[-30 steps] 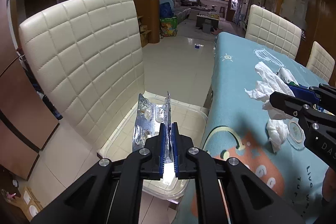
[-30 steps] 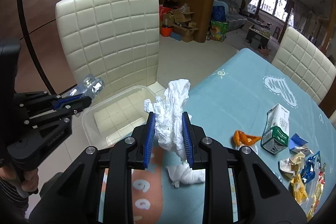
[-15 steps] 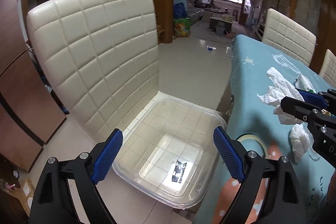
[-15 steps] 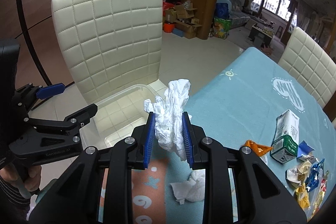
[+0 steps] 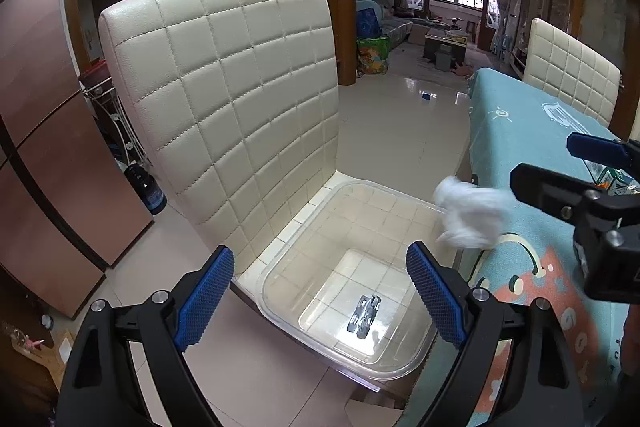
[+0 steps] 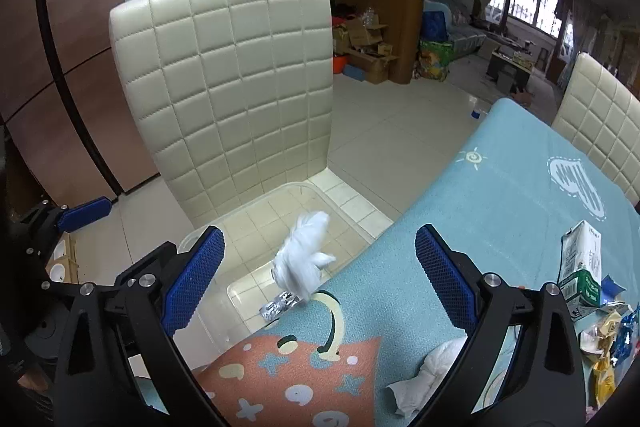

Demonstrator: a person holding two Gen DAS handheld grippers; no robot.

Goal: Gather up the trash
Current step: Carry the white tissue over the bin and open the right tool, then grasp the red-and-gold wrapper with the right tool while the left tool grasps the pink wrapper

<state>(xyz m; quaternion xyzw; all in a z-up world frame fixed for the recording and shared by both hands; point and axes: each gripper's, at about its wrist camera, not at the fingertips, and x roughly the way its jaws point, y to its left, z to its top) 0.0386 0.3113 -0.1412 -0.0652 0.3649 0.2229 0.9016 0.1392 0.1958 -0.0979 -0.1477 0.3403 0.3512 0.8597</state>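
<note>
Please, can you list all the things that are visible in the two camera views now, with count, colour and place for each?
Tissue wad: one, white, blurred in mid-air over the near edge of the bin.
Bin: one, clear plastic, on the chair seat.
Blister pack: one, silver, on the bin floor.
Chair: one, cream, quilted, beside the table; more cream chairs behind the table.
Table: one, teal patterned cloth.
Second tissue: one, white, on the table near the right gripper.
Carton: one, white and green, upright on the table.
Wrappers: several, yellow and blue, at the table's right edge.
Left gripper: black, blue pads, open.
Right gripper: same, open.
</note>
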